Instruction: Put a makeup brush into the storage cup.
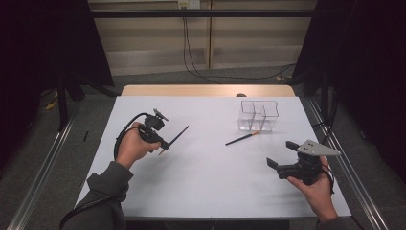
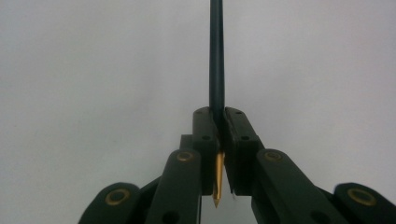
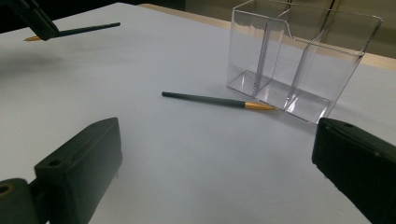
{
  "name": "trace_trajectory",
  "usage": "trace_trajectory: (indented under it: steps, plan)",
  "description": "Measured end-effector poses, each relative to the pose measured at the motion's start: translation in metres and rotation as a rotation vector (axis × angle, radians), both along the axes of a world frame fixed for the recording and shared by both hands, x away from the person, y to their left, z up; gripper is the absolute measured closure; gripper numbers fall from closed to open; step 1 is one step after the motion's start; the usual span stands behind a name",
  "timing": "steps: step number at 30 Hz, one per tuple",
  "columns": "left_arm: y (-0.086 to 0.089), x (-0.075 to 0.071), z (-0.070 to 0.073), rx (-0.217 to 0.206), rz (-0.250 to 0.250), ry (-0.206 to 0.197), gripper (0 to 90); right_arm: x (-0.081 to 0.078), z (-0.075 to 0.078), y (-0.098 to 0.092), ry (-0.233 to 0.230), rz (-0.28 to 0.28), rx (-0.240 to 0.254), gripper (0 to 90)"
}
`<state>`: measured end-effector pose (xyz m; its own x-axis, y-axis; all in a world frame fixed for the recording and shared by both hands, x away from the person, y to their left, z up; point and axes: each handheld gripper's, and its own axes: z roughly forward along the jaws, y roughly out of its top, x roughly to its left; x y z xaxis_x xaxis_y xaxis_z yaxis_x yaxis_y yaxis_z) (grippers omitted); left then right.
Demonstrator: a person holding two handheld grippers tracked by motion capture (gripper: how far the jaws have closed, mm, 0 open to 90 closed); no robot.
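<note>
Container: clear plastic organiser (image 1: 259, 116), at about 1 o'clock on the table (image 1: 206, 187), standing upright; thin walls split it into several open-topped compartments.
Container contents: compartments show bare floors in the right gripper view (image 3: 299, 60); no pencil inside.
Held pencil: dark pencil (image 1: 176, 138) with a gold tip, at about 10 o'clock, clamped near the tip end, shaft pointing toward 1 o'clock; raised off the table.
Left tongs (image 1: 164, 144): clenched on the held pencil; in the left gripper view (image 2: 218, 140) the pads pinch the shaft (image 2: 216, 56), gold tip toward the camera.
Loose pencil: second dark pencil (image 1: 242, 138), lying flat near centre-right, gold tip just beside the organiser's front wall (image 3: 219, 101).
Right tongs (image 1: 280, 154): released, jaws wide apart, at about 4 o'clock, nothing between them (image 3: 215, 186).
</note>
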<state>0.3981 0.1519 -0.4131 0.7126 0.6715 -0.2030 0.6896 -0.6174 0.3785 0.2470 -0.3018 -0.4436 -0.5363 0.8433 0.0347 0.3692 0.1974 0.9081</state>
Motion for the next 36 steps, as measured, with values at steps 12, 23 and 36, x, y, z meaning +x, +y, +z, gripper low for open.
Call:
trace_trajectory:
  steps: [12,23,36]
  plan:
    - [-0.019,-0.013,0.01,-0.017,-0.102,-0.016,84.1,0.002,-0.001,0.001,0.017,0.016,-0.002,1.2]
    - [-0.033,-0.026,0.018,-0.041,-0.165,-0.029,84.1,0.008,0.001,0.004,0.037,0.058,-0.01,1.2]
    - [-0.047,-0.035,0.022,-0.041,-0.241,-0.027,84.0,0.019,0.003,0.01,0.079,0.103,-0.028,1.3]
